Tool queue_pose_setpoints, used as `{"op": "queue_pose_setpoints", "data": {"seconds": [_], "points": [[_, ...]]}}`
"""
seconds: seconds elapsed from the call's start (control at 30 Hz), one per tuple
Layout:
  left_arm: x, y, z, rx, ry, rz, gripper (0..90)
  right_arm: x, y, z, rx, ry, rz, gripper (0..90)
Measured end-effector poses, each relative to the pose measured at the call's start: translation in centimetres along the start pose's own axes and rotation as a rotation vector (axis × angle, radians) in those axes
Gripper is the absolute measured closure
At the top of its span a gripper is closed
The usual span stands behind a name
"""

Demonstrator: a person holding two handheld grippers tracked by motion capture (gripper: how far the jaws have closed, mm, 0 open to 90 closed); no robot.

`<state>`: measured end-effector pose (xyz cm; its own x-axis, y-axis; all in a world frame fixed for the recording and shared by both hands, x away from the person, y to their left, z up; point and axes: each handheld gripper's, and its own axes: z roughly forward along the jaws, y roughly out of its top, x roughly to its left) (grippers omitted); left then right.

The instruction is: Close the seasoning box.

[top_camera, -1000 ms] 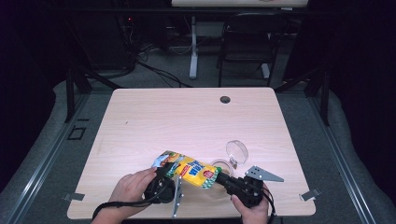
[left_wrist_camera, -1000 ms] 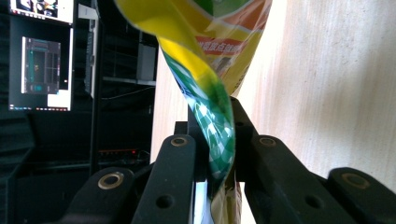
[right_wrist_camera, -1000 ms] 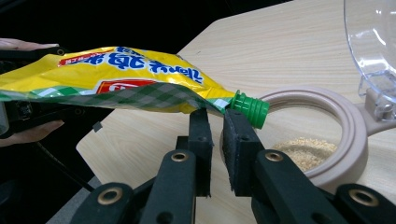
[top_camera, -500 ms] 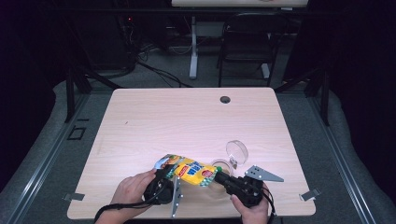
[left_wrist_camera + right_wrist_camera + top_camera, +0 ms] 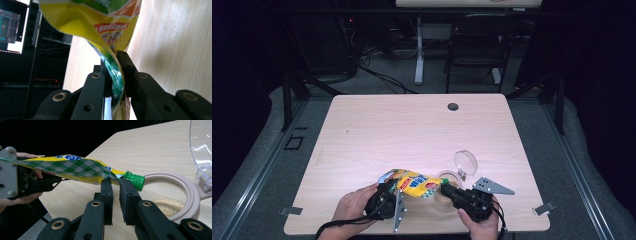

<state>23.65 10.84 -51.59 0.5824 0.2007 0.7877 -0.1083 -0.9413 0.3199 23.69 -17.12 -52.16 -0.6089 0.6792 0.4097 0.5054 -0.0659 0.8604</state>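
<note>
A yellow snack pouch (image 5: 412,182) with a green checked edge hangs level between my two grippers near the table's front edge. My left gripper (image 5: 387,196) is shut on its bottom end (image 5: 113,75); jaw tips (image 5: 115,56) pinch the foil. My right gripper (image 5: 448,192) is shut on the pouch (image 5: 75,167) just behind its green screw spout (image 5: 135,180); the jaw tips (image 5: 115,182) nip the corner. The spout points over the rim of a round beige jar (image 5: 190,192) holding pale grains (image 5: 167,206). Its clear hinged lid (image 5: 201,145) stands open.
The jar (image 5: 454,175) and its raised lid (image 5: 465,161) sit right of the pouch. The wooden table (image 5: 412,130) has a cable hole (image 5: 453,106) at the back. A hand and the left gripper (image 5: 30,182) show at the pouch's far end.
Both hands and the pouch have drifted slightly toward the front edge. Both grips hold as before, and the spout stays over the jar.
</note>
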Motion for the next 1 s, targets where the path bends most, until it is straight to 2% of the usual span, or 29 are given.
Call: {"op": "queue_pose_setpoints", "data": {"seconds": [0.17,0.33,0.37,0.57,0.8,1.0], "points": [[-0.2,-0.3,0.2,-0.003,-0.017,-0.023,84.5,0.1,0.1,0.1,-0.005,0.005,-0.002,81.4],[-0.4,-0.7,0.3,-0.024,-0.046,-0.083,85.2,0.1,0.2,0.1,-0.012,0.009,-0.007,81.1],[-0.6,-0.8,0.4,-0.038,-0.053,-0.111,85.4,0.1,0.2,0.1,-0.012,0.008,-0.008,80.8],[-0.9,-1.2,0.6,-0.038,-0.076,-0.135,86.7,0.1,0.2,0.3,-0.016,0.015,-0.003,79.6],[-0.9,-1.8,1.1,-0.047,-0.124,-0.212,87.0,0.1,0.2,0.3,-0.013,0.019,-0.006,78.8],[-0.6,-2.5,1.4,-0.077,-0.164,-0.287,87.4,0.1,0.0,0.3,-0.016,0.021,-0.001,78.2]]}}
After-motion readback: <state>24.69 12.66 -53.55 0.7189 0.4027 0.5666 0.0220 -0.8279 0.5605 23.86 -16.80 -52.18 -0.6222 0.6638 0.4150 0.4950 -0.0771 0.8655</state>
